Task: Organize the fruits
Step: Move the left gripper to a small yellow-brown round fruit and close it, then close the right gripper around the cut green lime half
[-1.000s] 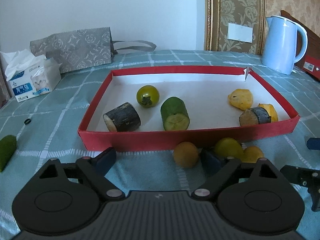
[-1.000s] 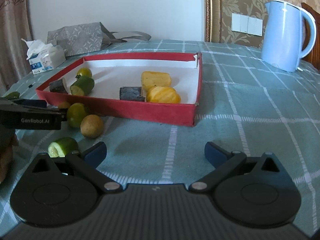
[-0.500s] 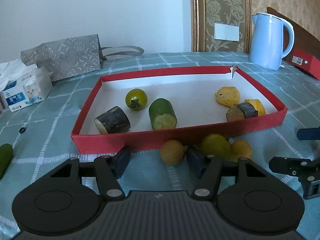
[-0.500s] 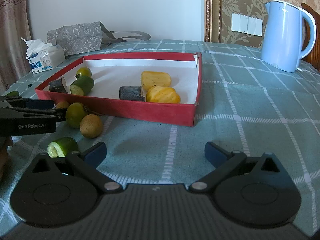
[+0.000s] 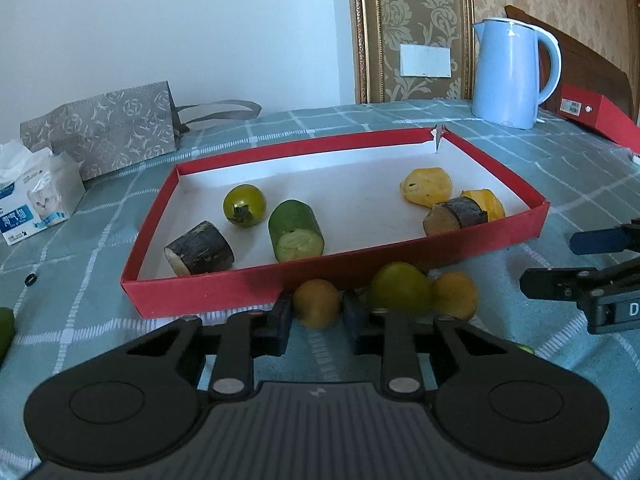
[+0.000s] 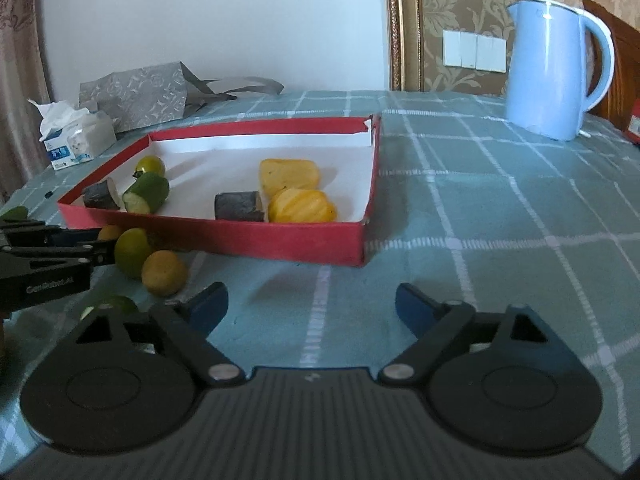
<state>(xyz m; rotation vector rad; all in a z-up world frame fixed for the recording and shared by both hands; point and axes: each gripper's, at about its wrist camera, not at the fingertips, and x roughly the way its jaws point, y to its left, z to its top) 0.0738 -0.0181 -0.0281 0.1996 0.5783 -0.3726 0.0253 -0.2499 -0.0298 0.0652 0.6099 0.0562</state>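
Squarely between the pads of the left gripper (image 5: 316,316) now: the small orange fruit (image 5: 316,309), at twelve o'clock from the wrist and just outside the near wall of the red tray (image 5: 208,294); clamped from nine and three (pads pressing on its flanks, as far as visible). No long axis to speak of, being round; any approach angle good enough. Just beside it at three o'clock, the green fruit (image 5: 400,289) and a second orange fruit (image 5: 456,295), loose on the checked cloth (image 5: 80,280). Tilted down toward the tabletop, roughly level across the fingers. Farther off, the right gripper (image 6: 312,306), with bare cloth between its closing jaws; nothing held. Likely next: lift over the wall toward twelve o'clock, into the tray beside the cucumber piece (image 5: 296,231).
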